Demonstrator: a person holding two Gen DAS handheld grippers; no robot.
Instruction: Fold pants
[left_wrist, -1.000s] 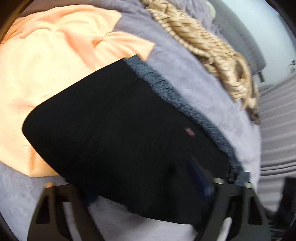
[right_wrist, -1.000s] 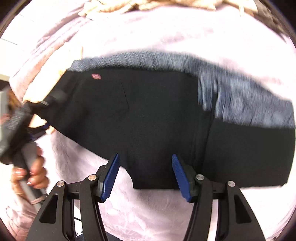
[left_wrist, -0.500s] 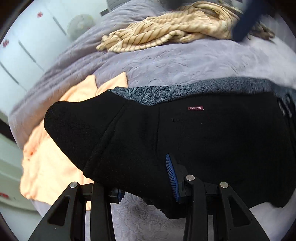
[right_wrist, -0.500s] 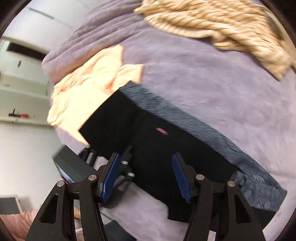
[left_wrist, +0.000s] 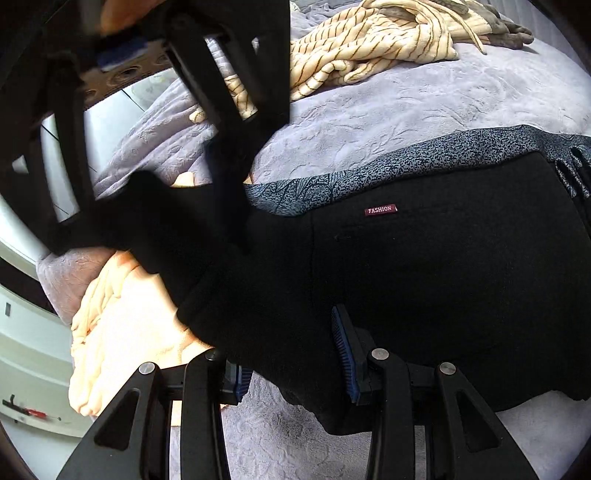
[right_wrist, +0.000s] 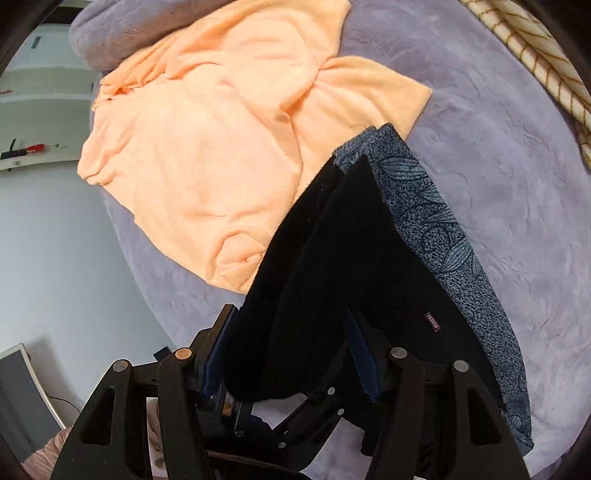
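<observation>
Black pants (left_wrist: 424, 266) with a small red label lie folded on a lilac bedspread, over a blue-grey patterned garment (left_wrist: 388, 173). My left gripper (left_wrist: 291, 354) is open, its blue pads on either side of the pants' near edge. My right gripper (right_wrist: 291, 354) is open too, with a raised fold of the black pants (right_wrist: 332, 251) between its pads. Its black frame (left_wrist: 147, 92) fills the upper left of the left wrist view, over the pants' left end.
An orange garment (right_wrist: 207, 140) lies spread beside the pants' left end, also in the left wrist view (left_wrist: 122, 332). A cream striped garment (left_wrist: 376, 48) is heaped at the far side. The bedspread (left_wrist: 424, 99) drops off at the left edge near white furniture.
The right gripper has swung over to the pants' left end and now shows large in the left wrist view. The left gripper has moved closer to the pants' near edge.
</observation>
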